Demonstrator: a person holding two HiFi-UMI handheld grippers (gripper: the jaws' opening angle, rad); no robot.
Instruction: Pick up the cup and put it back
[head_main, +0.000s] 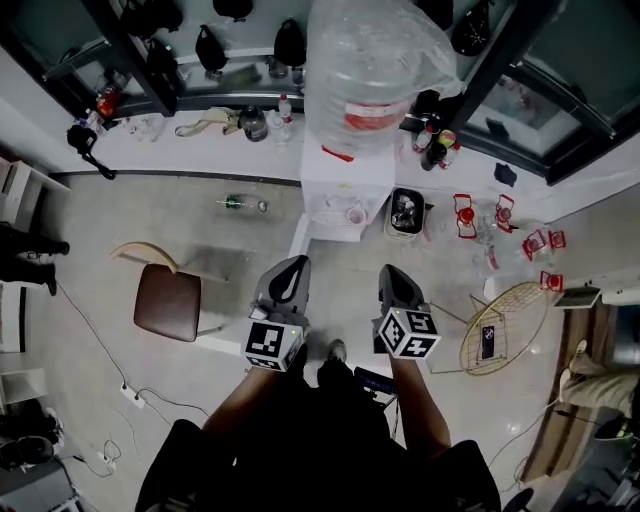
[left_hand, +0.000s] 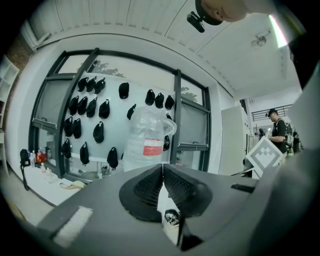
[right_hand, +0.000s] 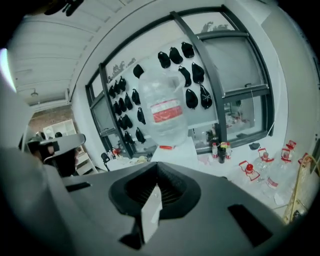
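1. A person stands over a pale floor (head_main: 120, 215) with a gripper in each hand, both held out level side by side in the head view.
2. The left gripper (head_main: 290, 270) has its jaws pressed together. Its own view shows the ribbed pads meeting at the tip (left_hand: 162, 167) with nothing between them.
3. The right gripper (head_main: 395, 275) also has its jaws closed on nothing, as seen in its own view (right_hand: 157, 167).
4. Ahead of both grippers stands a white surface (head_main: 325, 190), with a large clear water bottle (head_main: 365, 70) bearing a red label at its far edge.
5. A small pale round thing that appears to be the cup (head_main: 355, 214) sits near the near edge of that surface, toward its right corner and well apart from both grippers. It is too small to make out in detail.
6. A black bin (head_main: 406, 213) with things in it stands just beside the surface's right edge.
7. A brown-seated chair (head_main: 168, 300) stands on the floor to the left. To the right is a round wire table (head_main: 505, 325), and beyond it several clear bottles (head_main: 465, 215) with red caps and handles.
8. Both gripper views look toward a dark-framed window hung with rows of black caps (left_hand: 100, 107), behind the water bottle.
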